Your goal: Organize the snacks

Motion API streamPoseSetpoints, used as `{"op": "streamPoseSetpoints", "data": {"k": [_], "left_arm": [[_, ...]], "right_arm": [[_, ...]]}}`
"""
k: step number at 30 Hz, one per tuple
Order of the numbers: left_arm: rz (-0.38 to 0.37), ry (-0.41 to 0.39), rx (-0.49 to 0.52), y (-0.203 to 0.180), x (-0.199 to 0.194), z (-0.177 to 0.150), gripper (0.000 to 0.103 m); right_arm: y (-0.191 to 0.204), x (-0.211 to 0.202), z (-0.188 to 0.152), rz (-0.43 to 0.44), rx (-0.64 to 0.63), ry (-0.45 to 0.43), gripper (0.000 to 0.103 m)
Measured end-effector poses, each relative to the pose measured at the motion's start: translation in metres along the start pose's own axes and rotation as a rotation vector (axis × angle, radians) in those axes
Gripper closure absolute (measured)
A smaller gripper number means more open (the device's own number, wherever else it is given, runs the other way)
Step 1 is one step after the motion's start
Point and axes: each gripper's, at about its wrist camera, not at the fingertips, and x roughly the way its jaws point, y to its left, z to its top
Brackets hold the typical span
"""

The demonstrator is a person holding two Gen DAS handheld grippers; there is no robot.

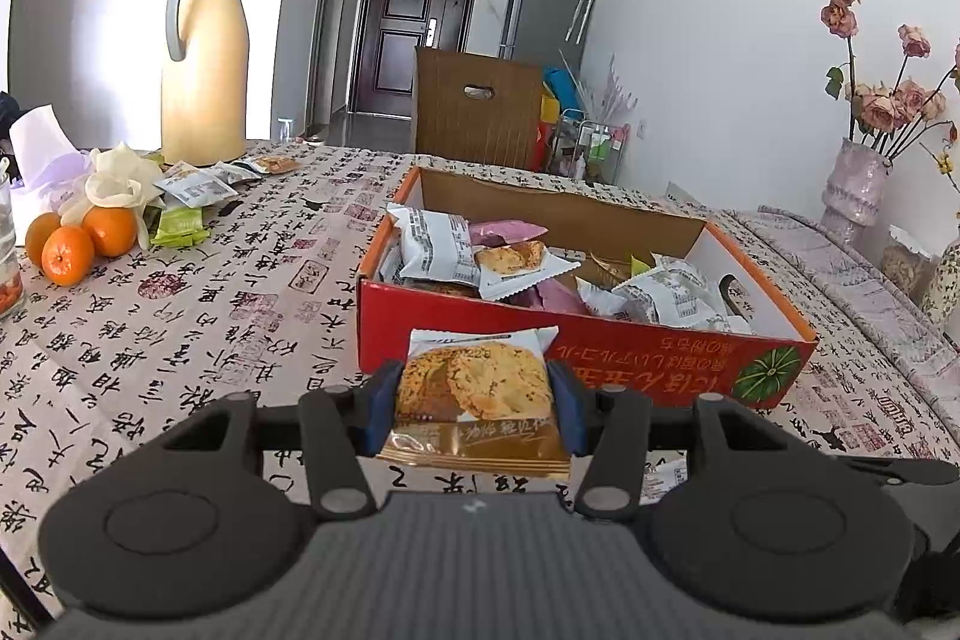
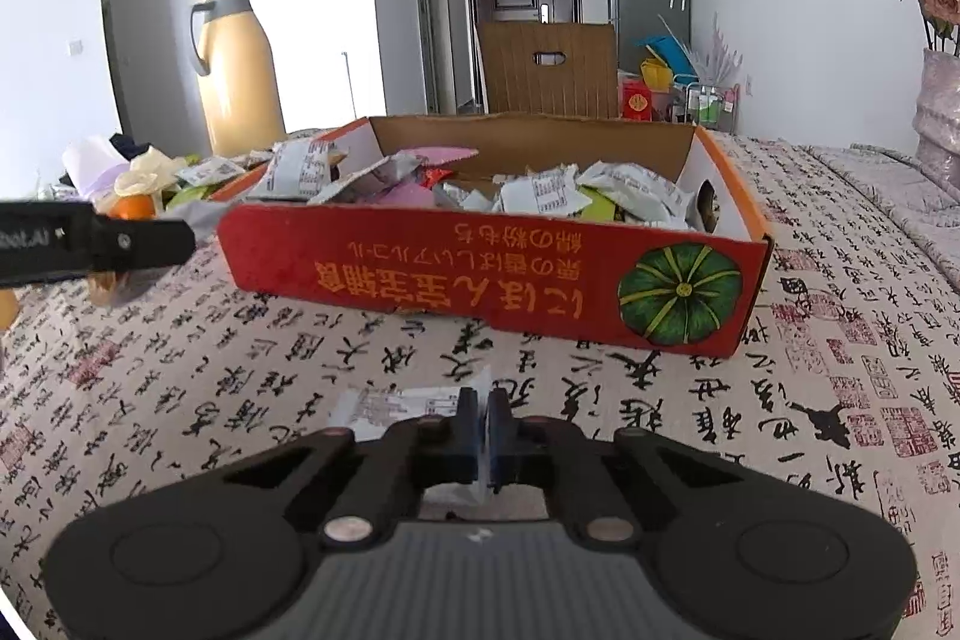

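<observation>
Snacks go in the red box (image 1: 576, 340). Left gripper (image 1: 474, 403) jaws squeeze a cookie packet (image 1: 477, 382) near it. Right gripper (image 2: 485, 430) jaws pinch a white packet (image 2: 396, 403) on the tabletop (image 2: 300, 370).

The room is bright with daylight. A strong white glare washes out the far left wall behind the tall yellow jug with the grey handle (image 1: 204, 58). Both round-lens pictures bend at the edges, with dark corners. The near black plastic gripper bodies look soft and a little blurry.
</observation>
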Motion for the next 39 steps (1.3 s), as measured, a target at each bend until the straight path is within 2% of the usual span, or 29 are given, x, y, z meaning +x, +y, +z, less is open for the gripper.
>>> {"op": "streamPoseSetpoints", "data": {"k": [9,13,14,16,17,18,24,25,26,27,30,39], "left_arm": [[0.001,-0.024,0.008,-0.004,0.000,0.011,0.050],[0.001,-0.028,0.014,-0.009,0.002,0.014,0.050],[0.000,-0.027,0.015,-0.009,0.002,0.014,0.050],[-0.003,-0.024,0.016,-0.011,0.003,0.014,0.050],[-0.004,-0.022,0.016,-0.011,0.004,0.014,0.050],[-0.005,-0.020,0.015,-0.011,0.004,0.013,0.050],[0.001,-0.010,0.008,-0.007,0.004,0.011,0.051],[0.002,-0.010,0.006,-0.006,0.004,0.011,0.050],[0.002,-0.010,0.005,-0.005,0.004,0.012,0.050],[0.003,-0.010,0.005,-0.004,0.004,0.012,0.050],[-0.002,-0.009,0.003,-0.003,0.005,0.012,0.050],[-0.013,-0.009,0.008,-0.007,0.006,0.013,0.050]], "right_arm": [[-0.009,-0.021,0.016,0.005,0.020,-0.100,0.101],[-0.013,-0.022,0.021,0.023,0.020,-0.104,0.100],[-0.013,-0.020,0.021,0.044,0.018,-0.086,0.093],[-0.011,-0.013,0.019,0.070,0.022,-0.047,0.065],[-0.008,-0.008,0.018,0.078,0.012,-0.023,0.031],[-0.003,-0.004,0.015,0.072,-0.005,-0.009,0.013],[0.025,0.032,0.006,0.040,-0.136,0.130,0.016],[0.026,0.032,0.004,0.041,-0.137,0.123,0.018],[0.026,0.031,0.004,0.053,-0.139,0.124,0.025],[0.026,0.028,0.002,0.071,-0.140,0.121,0.041],[0.029,0.021,-0.001,0.080,-0.162,0.106,0.053],[0.022,0.002,-0.006,0.076,-0.142,0.056,0.060]]}}
